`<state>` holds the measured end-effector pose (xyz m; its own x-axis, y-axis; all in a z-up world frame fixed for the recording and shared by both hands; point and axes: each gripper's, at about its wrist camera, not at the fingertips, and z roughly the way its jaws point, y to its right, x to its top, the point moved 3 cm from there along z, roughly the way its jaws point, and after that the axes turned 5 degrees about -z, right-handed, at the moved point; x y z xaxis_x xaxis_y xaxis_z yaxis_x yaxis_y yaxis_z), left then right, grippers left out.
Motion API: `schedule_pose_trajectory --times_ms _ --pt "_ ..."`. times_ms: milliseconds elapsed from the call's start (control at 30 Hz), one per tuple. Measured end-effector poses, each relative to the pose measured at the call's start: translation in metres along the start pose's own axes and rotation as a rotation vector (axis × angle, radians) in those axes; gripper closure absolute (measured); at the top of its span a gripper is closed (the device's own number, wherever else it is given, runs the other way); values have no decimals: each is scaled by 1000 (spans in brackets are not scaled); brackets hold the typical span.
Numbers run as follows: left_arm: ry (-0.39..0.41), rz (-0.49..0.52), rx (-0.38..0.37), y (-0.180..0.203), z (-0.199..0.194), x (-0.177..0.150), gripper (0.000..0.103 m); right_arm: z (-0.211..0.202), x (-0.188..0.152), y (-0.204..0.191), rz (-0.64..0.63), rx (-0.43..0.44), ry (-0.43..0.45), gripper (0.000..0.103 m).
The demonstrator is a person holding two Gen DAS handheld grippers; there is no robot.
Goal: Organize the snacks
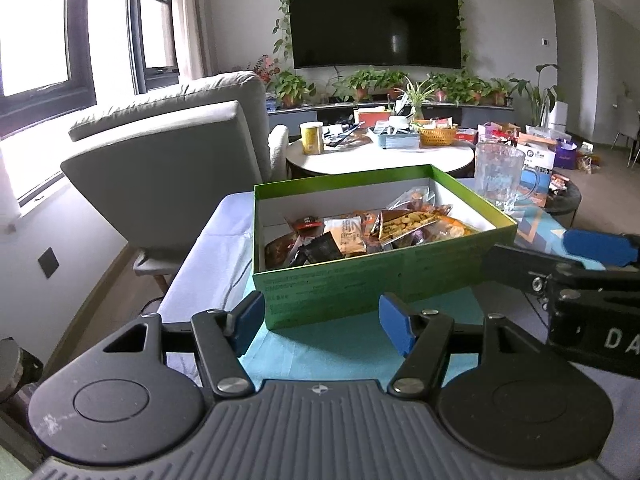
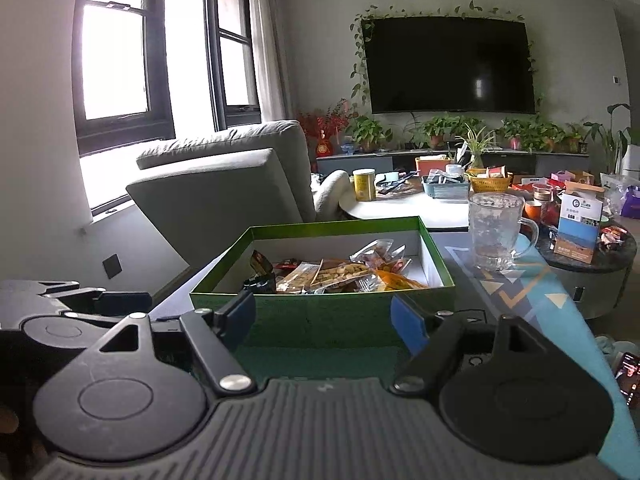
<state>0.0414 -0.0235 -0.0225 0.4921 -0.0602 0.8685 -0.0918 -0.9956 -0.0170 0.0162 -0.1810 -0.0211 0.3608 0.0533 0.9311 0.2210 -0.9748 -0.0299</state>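
Snack packets (image 1: 372, 232) sit piled inside green box (image 1: 360, 288) at 12 o'clock, so they stay corralled. Left gripper (image 1: 322, 322) and right gripper (image 2: 324, 320) both released, empty, near the box front. Glass mug (image 1: 498, 176) at 2 o'clock.

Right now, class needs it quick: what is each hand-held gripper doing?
Left hand-held gripper: open, holding nothing, short of the green box.
Right hand-held gripper: open, holding nothing, also short of the box.

hidden: lower snack packets (image 1: 316, 250) | cut off: phone (image 2: 631, 378) at right edge
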Motion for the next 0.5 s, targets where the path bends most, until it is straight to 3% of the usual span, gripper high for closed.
schedule_pose_trajectory --times_ms 200,500 --pt "14 11 40 2 -5 -3 41 -4 -1 2 9 -19 14 39" --pt "1 11 37 1 -8 -5 41 -6 -2 0 3 -18 12 39"
